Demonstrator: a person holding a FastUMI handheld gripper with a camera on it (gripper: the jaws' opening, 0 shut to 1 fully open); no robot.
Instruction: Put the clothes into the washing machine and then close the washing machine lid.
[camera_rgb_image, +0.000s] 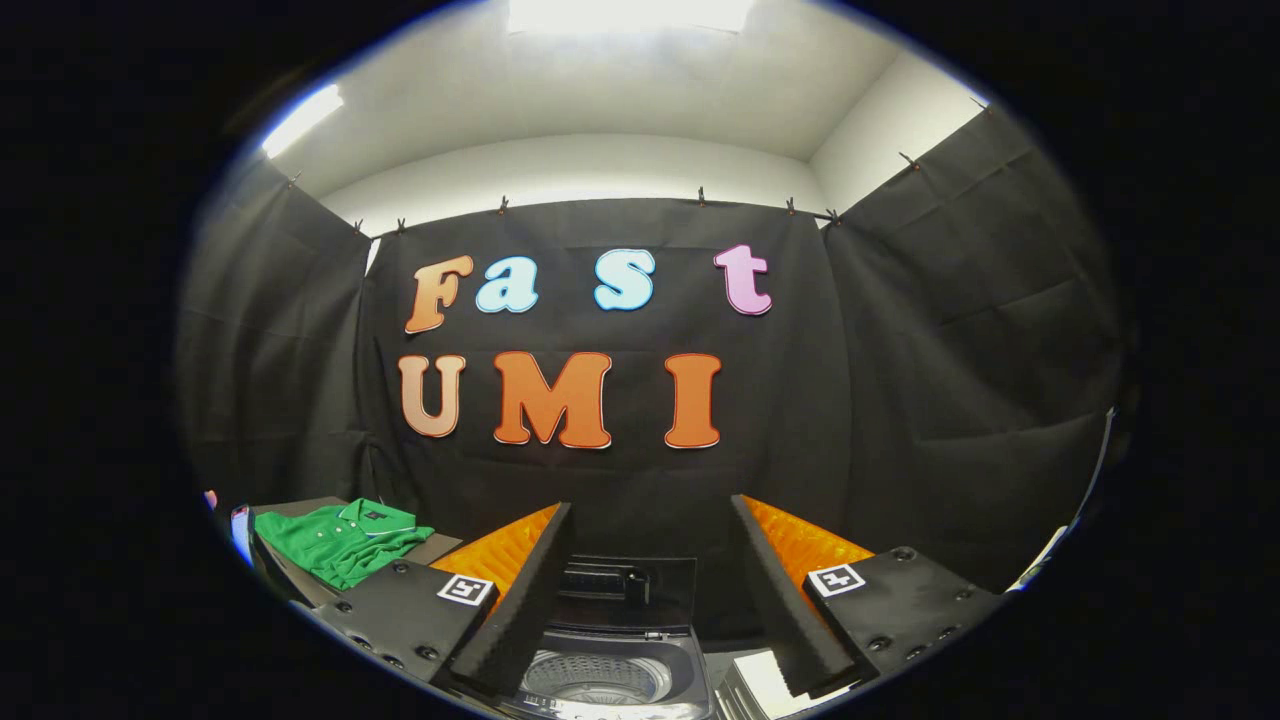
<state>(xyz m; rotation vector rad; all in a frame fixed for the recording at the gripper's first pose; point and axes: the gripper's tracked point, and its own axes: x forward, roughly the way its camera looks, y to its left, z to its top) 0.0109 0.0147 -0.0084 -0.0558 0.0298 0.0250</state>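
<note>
I hold the gripper (650, 600) spread and empty over the open washing machine (610, 650) (lid up for loading), green shirt (340, 540) waiting left.

A low table (290, 575) stands to the left of the washing machine (610, 665), near the black cloth wall. Its top is dark. A green polo shirt (345, 540) lies directly on it, crumpled and loosely spread, covering much of the surface, with its collar toward the far side. At the table's far left end sits a small object, too cut off to identify.

The gripper (650, 600) hangs with fingers spread wide, nothing between them.
</note>
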